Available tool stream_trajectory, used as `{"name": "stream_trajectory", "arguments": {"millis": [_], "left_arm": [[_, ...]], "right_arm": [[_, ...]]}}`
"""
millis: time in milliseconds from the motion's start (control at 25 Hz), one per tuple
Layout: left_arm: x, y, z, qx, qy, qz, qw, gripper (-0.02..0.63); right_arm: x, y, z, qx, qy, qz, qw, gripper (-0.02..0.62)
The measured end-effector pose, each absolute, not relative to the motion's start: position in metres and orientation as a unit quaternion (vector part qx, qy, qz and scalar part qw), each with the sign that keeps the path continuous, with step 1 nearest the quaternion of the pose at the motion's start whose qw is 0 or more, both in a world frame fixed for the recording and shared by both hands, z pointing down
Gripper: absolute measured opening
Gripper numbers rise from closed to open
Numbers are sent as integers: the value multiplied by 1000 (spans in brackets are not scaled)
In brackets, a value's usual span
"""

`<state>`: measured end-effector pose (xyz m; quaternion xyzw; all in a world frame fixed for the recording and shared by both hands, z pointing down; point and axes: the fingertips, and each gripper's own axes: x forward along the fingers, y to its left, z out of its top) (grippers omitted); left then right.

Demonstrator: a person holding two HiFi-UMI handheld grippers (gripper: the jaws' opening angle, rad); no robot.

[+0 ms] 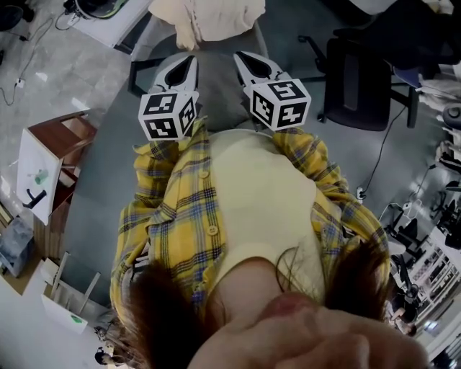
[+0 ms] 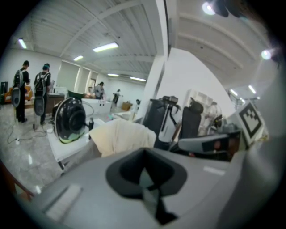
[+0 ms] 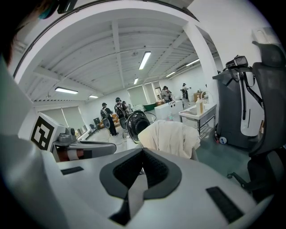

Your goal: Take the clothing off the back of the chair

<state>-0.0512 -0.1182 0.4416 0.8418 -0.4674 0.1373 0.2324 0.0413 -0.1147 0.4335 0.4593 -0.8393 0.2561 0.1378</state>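
The left tongs (image 1: 190, 60) and right tongs (image 1: 243, 59) are both shut on nothing, short of the cream clothing (image 1: 209, 18) draped over the top edge of the chair (image 1: 216, 79) back. Arriving shut, they would likely just shove the cloth; pinching only 1 layer could drag the chair.

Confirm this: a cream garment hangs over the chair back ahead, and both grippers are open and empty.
Wrong on the jaws: the left gripper and the right gripper are both shut, as each gripper view shows. Both are empty, and the cream garment does hang ahead.
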Motion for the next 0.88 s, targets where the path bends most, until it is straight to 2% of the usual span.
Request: {"name": "stream_trajectory", "arguments": {"millis": [880], "left_arm": [[0,-200,485,844,-458,185,211,2]], "right_arm": [[88,-178,471,453,-832,287,143,14]]}}
